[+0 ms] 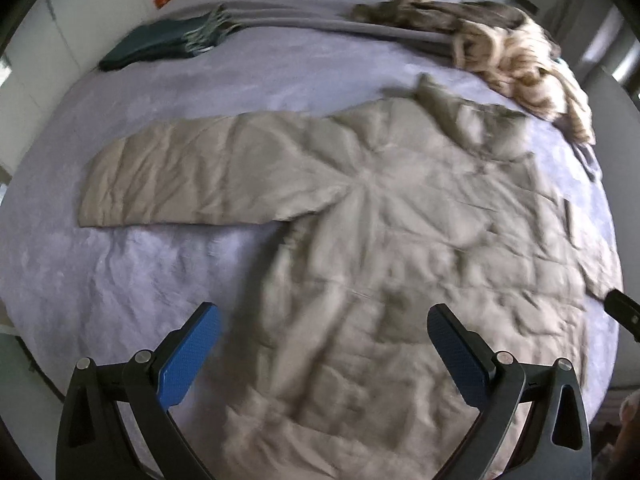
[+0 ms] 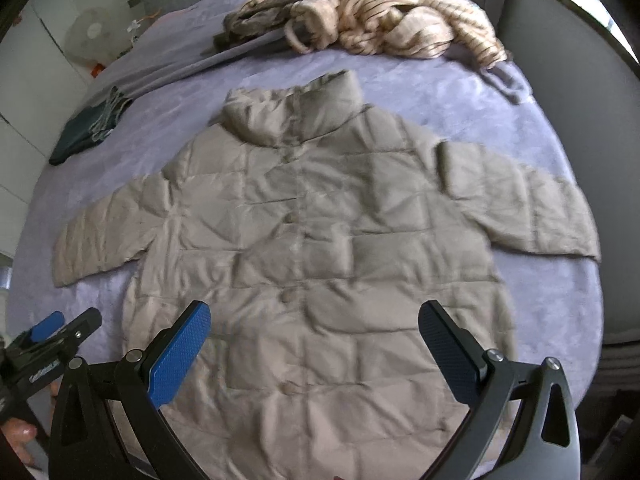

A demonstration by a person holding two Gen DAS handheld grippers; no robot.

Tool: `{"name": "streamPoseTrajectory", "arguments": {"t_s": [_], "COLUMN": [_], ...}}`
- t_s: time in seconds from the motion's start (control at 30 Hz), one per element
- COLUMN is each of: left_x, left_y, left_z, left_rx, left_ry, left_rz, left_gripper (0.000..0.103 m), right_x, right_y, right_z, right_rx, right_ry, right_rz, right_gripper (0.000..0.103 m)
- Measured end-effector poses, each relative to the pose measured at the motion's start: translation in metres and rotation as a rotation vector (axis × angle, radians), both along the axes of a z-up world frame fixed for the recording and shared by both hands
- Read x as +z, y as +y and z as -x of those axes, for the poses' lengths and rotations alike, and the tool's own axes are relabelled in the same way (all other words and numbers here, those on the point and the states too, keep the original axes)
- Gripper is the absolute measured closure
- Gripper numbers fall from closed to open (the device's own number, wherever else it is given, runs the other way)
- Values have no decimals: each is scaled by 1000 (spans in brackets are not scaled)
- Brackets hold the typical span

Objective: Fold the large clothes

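Note:
A beige quilted puffer jacket (image 2: 320, 240) lies flat and buttoned on the lilac bedspread (image 2: 460, 92), collar away from me, both sleeves spread out sideways. In the left wrist view the same jacket (image 1: 400, 240) fills the right half, its left sleeve (image 1: 180, 176) stretched toward the left. My left gripper (image 1: 324, 316) hovers open over the jacket's lower left side, nothing between its blue pads. My right gripper (image 2: 314, 314) hangs open above the lower front of the jacket. The left gripper (image 2: 52, 332) also shows at the lower left edge of the right wrist view.
A heap of striped cream and brown clothes (image 2: 380, 12) sits at the far side of the bed. A folded dark green garment (image 1: 160, 44) lies at the far left. A grey blanket (image 1: 300, 12) runs across the back. A white fan (image 2: 90, 36) stands beyond the bed.

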State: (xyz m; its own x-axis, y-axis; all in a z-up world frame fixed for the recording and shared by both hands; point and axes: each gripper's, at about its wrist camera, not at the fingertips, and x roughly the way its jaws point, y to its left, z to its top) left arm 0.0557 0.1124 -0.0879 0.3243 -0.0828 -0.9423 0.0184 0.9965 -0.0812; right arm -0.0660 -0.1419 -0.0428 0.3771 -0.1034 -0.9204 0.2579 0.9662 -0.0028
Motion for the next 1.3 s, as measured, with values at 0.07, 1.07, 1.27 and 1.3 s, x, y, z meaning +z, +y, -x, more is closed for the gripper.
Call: {"name": "streamPoseTrajectory", "arguments": {"t_s": [0.07, 1.07, 1.27, 1.3], "left_x": [-19, -91, -21, -12], "left_y": [27, 230, 187, 177], "left_z": [-13, -149, -136, -132], "left_rx": [39, 382, 163, 129], "left_ry": [24, -276, -401, -415], "left_rz": [38, 374, 382, 391], "left_gripper": [0, 91, 91, 91], "right_x": [-15, -152, -193, -199], "right_y": [15, 120, 136, 140], "right_z": [-8, -154, -183, -185], "right_rx": [12, 108, 98, 107], "right_ry": [-17, -53, -22, -20], "right_rz": [-14, -427, -583, -599], "right_gripper": [0, 45, 92, 92]}}
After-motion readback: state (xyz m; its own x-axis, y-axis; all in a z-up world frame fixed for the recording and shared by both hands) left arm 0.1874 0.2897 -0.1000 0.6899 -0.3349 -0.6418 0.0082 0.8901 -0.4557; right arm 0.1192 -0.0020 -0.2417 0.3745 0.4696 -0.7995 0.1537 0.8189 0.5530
